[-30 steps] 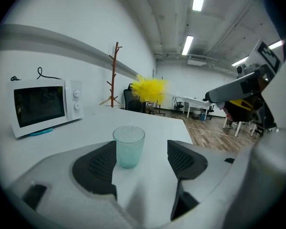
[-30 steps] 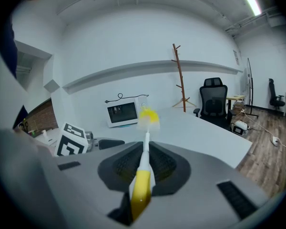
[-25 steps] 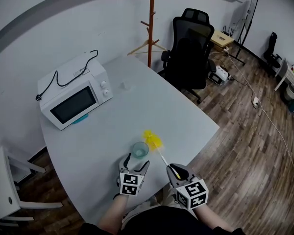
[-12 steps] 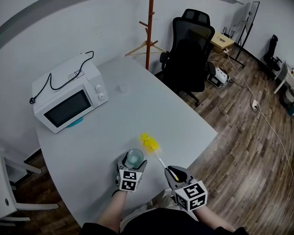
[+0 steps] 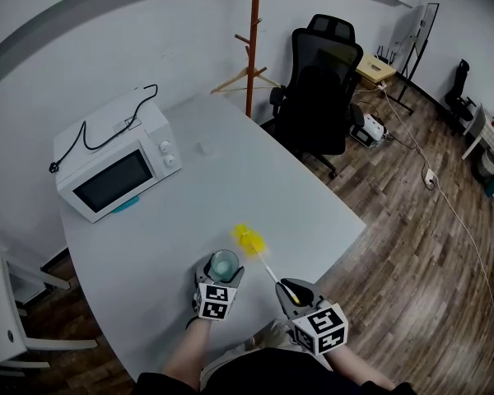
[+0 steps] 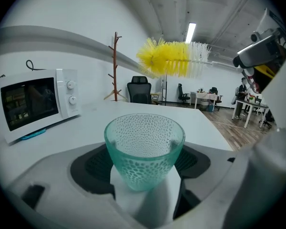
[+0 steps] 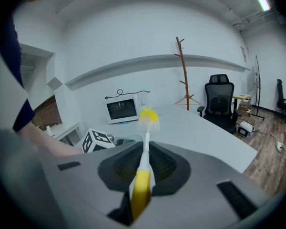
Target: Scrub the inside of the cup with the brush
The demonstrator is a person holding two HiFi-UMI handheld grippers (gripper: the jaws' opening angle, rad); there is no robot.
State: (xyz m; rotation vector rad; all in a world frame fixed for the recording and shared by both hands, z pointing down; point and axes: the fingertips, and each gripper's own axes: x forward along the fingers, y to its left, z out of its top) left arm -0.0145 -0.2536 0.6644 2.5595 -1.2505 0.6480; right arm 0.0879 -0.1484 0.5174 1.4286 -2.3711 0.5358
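A teal dimpled glass cup [image 5: 225, 264] [image 6: 144, 149] stands upright on the white table between the jaws of my left gripper [image 5: 224, 270] [image 6: 144, 165]. Those jaws have just been opening and stand wide on either side of the cup, with no clear press on the glass. My right gripper [image 5: 290, 290] [image 7: 144, 171] is shut on the yellow handle end of the brush [image 5: 263, 257] [image 7: 143, 175]. The brush's yellow and white bristle head [image 5: 249, 238] [image 6: 174, 58] hangs just beyond the cup, to its right and higher than the rim.
A white microwave [image 5: 115, 167] sits at the table's back left. A black office chair [image 5: 325, 81] and a wooden coat stand [image 5: 251, 44] stand beyond the far table edge. The table's right edge [image 5: 346, 233] drops to wood floor.
My left gripper has moved forward, so the cup that stood just ahead of its tips is now between the jaws. The right gripper still holds the brush in much the same place.
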